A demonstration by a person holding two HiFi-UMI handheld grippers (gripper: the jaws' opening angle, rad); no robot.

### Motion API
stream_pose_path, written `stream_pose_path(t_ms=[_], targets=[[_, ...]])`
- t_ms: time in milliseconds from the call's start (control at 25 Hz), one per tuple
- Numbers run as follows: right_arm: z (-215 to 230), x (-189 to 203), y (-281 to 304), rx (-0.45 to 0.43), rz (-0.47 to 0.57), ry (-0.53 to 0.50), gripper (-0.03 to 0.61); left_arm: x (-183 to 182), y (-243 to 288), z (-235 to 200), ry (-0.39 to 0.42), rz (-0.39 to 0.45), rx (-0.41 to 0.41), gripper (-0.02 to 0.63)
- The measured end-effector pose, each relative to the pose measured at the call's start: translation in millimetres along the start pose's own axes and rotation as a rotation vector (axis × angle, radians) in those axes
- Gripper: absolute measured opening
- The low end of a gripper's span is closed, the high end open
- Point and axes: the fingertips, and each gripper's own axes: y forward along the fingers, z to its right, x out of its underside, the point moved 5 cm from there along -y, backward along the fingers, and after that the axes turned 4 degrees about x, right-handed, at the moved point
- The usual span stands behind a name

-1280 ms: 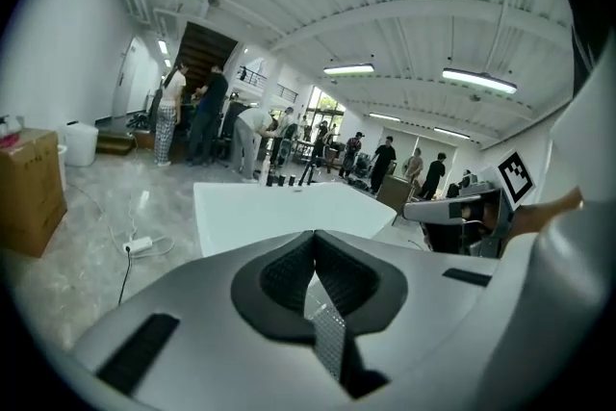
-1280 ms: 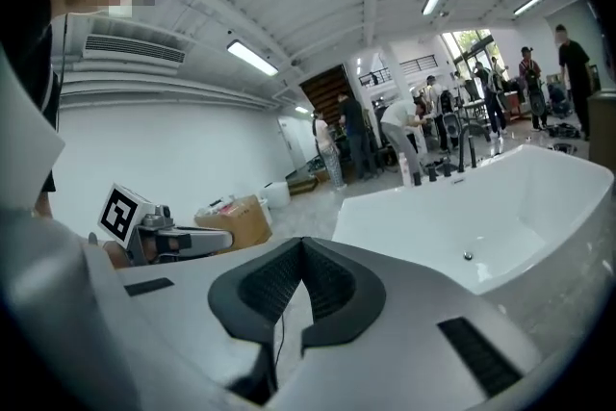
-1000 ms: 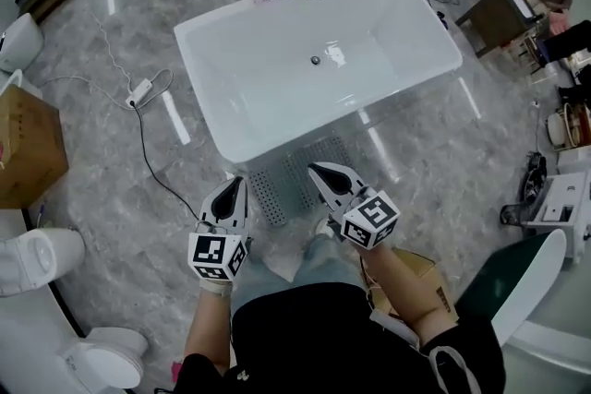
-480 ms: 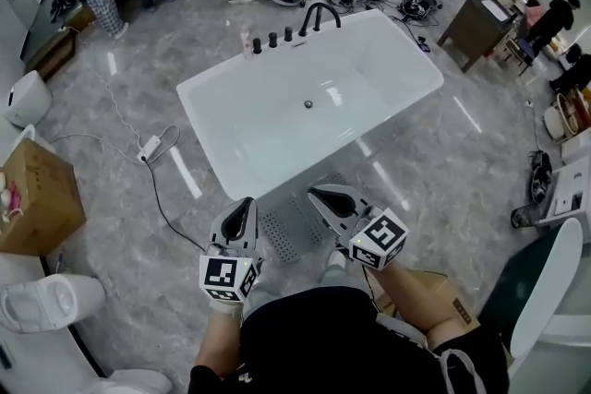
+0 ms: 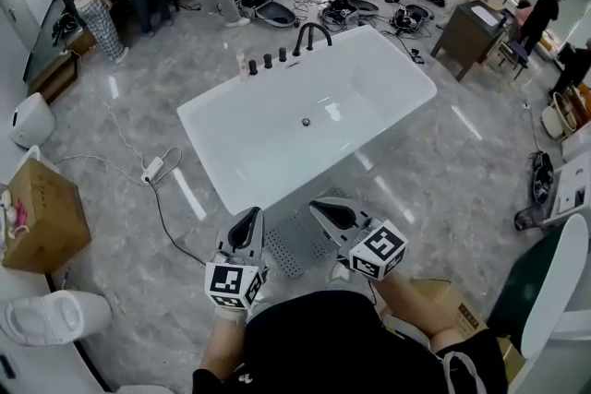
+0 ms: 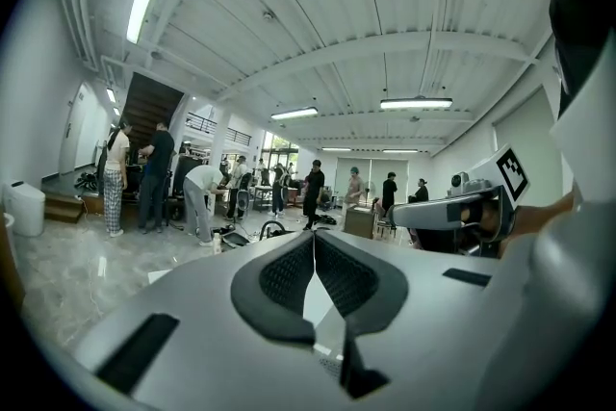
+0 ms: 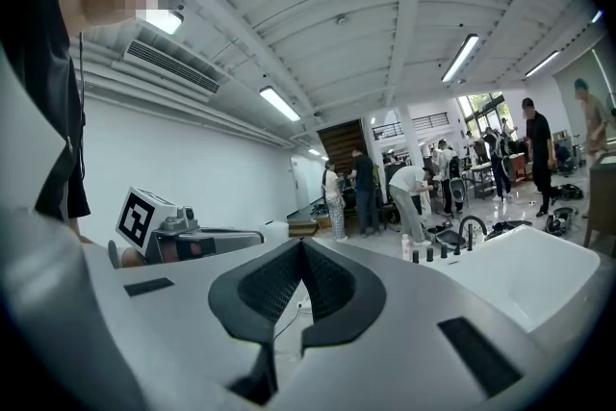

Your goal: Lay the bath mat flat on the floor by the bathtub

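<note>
On the floor (image 5: 443, 171) just beside the bathtub's (image 5: 305, 120) near side, the bath mat (image 5: 295, 242) lies flat. Compared with a second ago, your left hand-held gripper (image 5: 250, 214) and right hand-held gripper (image 5: 317, 203) stand higher, clear of it, so the laying looks done. Both point roughly level towards the tub, jaws closed on nothing.

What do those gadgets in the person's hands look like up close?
Each is a pale grey, beak-shaped tool. The left gripper and right gripper both taper to two jaws lined with black dimpled pads. At the back of each sits a white cube printed with black square markers. The person wears a black top.
</note>
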Motion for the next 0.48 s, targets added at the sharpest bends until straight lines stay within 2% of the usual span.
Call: stream_pose_path(t_ms=[480], targets=[[-11.2,-4.9,-16.3,0.021,0.03,-0.043,0.025,-3.8,-11.2,10.3,-0.007,0.008,0.001,0.02]])
